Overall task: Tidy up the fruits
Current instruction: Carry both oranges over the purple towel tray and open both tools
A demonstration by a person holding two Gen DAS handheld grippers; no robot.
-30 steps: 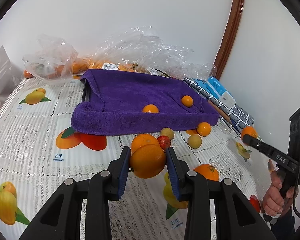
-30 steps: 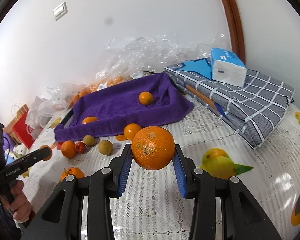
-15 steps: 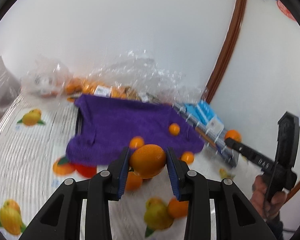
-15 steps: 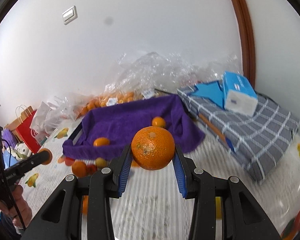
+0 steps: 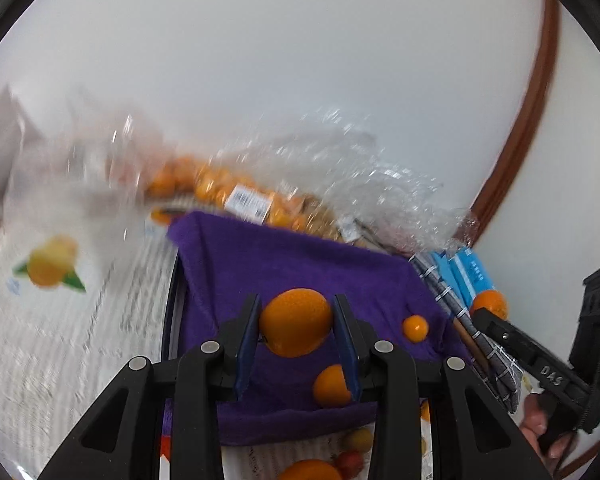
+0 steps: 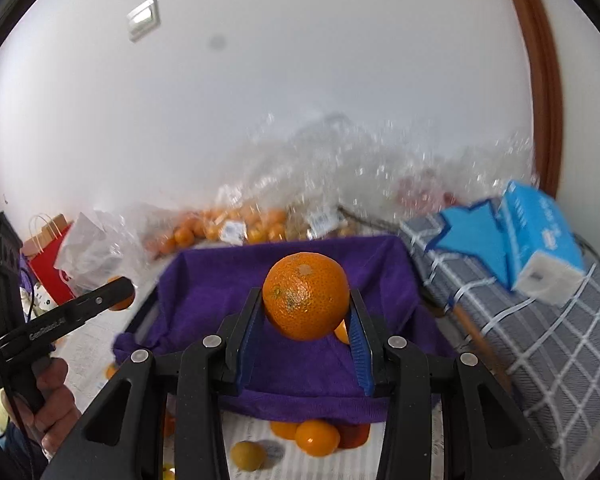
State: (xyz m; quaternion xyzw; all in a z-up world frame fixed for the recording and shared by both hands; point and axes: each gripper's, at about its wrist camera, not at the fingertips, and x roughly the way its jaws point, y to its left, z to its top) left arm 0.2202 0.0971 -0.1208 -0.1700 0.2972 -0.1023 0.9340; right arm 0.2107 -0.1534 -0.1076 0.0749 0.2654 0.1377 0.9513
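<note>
White wall fills the top half of both wrist views, with a brown curved frame [image 6: 540,92] at the right. Below it a tabletop [image 5: 60,344] wears a pale lace-patterned cloth printed with fruit pictures. Clear plastic bags [image 6: 332,172] of small oranges (blurred in both views) are heaped against the wall. In front of them sits a tray draped in a purple towel [image 6: 292,280]. To its right lies a folded grey checked cloth [image 6: 540,320] with a blue tissue pack [image 6: 540,236] on top.

Held over the purple towel, the left gripper [image 5: 296,330] has its fingers closed narrowly on an oval orange [image 5: 295,321]. Two smaller oranges [image 5: 415,327] already lie on the towel beyond it. The right gripper [image 6: 306,312] likewise clamps a round, dimpled orange [image 6: 306,295] between its blue pads, also above the towel.

Loose fruit stays on the tabletop in front of the tray: a few oranges [image 6: 316,437] and a small yellow-green fruit [image 6: 247,455]. Each view catches the other gripper at its edge, gripped by a person's hand [image 6: 56,400].
</note>
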